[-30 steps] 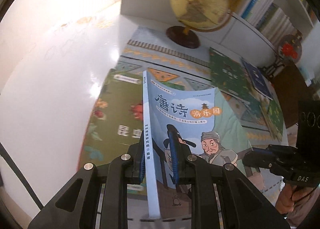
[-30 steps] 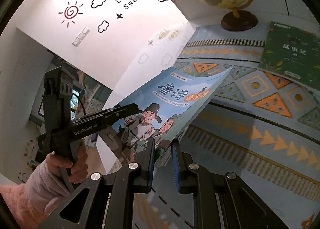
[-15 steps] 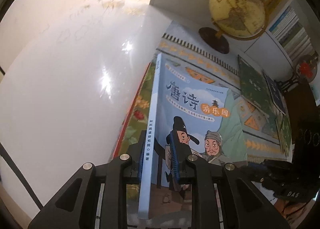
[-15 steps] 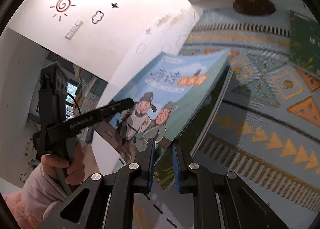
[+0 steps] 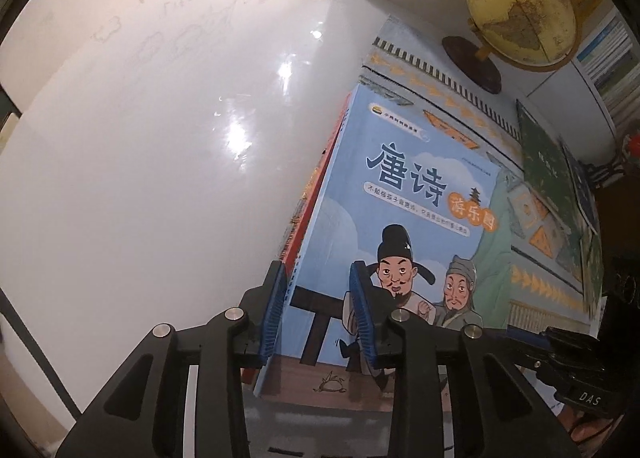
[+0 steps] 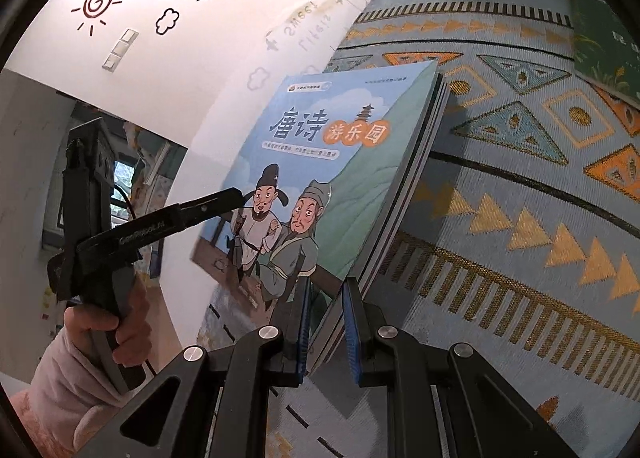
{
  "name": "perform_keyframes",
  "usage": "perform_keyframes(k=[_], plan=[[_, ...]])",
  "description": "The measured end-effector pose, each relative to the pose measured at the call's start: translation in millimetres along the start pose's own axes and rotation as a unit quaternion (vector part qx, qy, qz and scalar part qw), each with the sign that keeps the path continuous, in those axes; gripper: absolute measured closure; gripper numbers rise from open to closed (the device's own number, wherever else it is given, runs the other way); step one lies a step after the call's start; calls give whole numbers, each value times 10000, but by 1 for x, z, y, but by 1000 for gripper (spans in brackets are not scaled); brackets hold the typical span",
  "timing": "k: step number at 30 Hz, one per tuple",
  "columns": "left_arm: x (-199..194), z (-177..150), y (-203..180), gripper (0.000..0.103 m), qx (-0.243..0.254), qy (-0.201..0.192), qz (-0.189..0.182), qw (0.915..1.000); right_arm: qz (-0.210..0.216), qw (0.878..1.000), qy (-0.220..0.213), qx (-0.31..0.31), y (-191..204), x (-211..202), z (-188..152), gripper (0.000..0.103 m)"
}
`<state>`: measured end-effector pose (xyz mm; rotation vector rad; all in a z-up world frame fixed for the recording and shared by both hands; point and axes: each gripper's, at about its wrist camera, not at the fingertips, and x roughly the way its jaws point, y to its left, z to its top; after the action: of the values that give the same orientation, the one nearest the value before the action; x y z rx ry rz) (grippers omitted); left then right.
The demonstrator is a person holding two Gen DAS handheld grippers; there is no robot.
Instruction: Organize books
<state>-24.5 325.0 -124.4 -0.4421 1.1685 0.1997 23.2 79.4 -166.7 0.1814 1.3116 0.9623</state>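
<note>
Since the blue book (image 5: 404,194) now lies on the stack, the left gripper (image 5: 318,316) has just been opening, its pads clear; at five o'clock the right gripper (image 6: 324,322) clamps the book's corner to steady it.

The blue book (image 5: 404,218) now lies on the stack; left hand-held gripper (image 5: 318,314) loosened.

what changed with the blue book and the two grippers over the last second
The blue book came down from tilted in the air to lie on the stack below. The left gripper jaws have just been opening, with the book's spine edge between them. The right gripper kept its grip on the book's corner. The globe and green book stayed put.
</note>
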Motion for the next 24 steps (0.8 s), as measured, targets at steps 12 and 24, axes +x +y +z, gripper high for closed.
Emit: perform_keyframes(k=[12,24], plan=[[-24,-8,-11,72,128,-212,432,9988,-49,9996,-112,252,-12,-17,1,87],[-53,-33,-95,70,858,-485,177,9950,-525,9967,-439,428,-54,-88,-34,87]])
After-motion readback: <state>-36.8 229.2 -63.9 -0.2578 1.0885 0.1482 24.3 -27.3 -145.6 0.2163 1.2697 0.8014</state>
